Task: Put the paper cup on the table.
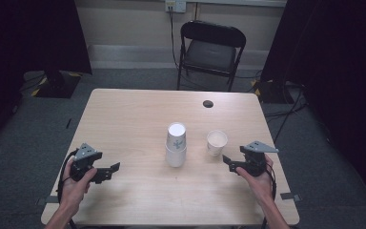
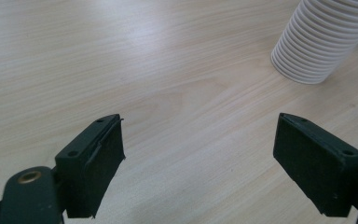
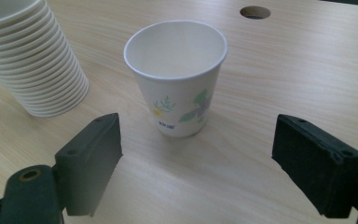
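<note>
White paper cup (image 3: 176, 79) stood before our right tongs (image 3: 196, 163), spread wide like the left tongs (image 2: 198, 163); we judged a centred, gentle squeeze best.

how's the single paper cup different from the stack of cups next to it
The single paper cup stands upright, mouth open and empty; the stack of cups sits upside down, rims toward the table. The single cup is one cup and shorter; the stack is many nested cups and stands taller in the high view. The single cup lies nearer the right gripper, the stack nearer the table's middle. Both are white paper cups with a floral print.
</note>
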{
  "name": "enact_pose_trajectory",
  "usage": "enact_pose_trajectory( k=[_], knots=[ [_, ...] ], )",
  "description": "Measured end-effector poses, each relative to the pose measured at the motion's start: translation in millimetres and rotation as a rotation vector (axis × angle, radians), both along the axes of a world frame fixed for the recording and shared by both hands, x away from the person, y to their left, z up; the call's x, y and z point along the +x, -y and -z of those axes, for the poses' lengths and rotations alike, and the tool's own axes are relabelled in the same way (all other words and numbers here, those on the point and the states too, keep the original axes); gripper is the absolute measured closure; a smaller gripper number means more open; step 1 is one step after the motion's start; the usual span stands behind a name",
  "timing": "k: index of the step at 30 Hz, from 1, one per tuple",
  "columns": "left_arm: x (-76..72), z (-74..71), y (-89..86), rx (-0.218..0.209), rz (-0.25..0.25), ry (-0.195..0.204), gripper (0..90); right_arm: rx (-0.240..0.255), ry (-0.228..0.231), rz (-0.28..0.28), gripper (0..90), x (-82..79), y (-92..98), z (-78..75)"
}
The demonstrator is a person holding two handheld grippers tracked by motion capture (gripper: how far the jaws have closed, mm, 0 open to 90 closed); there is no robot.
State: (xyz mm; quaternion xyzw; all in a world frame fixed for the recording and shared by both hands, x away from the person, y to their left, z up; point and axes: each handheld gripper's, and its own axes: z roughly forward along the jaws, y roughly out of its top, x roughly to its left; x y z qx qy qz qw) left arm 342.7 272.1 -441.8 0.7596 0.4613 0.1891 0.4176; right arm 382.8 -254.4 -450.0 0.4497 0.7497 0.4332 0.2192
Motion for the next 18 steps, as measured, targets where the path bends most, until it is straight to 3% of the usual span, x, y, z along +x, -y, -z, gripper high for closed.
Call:
enact_pose_trajectory(
  k=[4, 11, 18],
  knots=[
    [-3.8, -0.2, -4.8, 0.004, -0.004, 0.007, 15.9, 0.012, 0.018, 0.038, 15.6, -12.2, 8.3, -2.6],
    [-8.5, 8.8, -14.4, -0.010, -0.033, -0.016, 15.9, 0.063, 0.030, 0.083, 15.7, -39.0, 17.2, -3.2],
    [-9.1, 12.2, -20.9, -0.015, -0.062, -0.017, 16.0, 0.061, 0.018, 0.105, 15.6, -38.6, 20.8, 2.3]
  ],
)
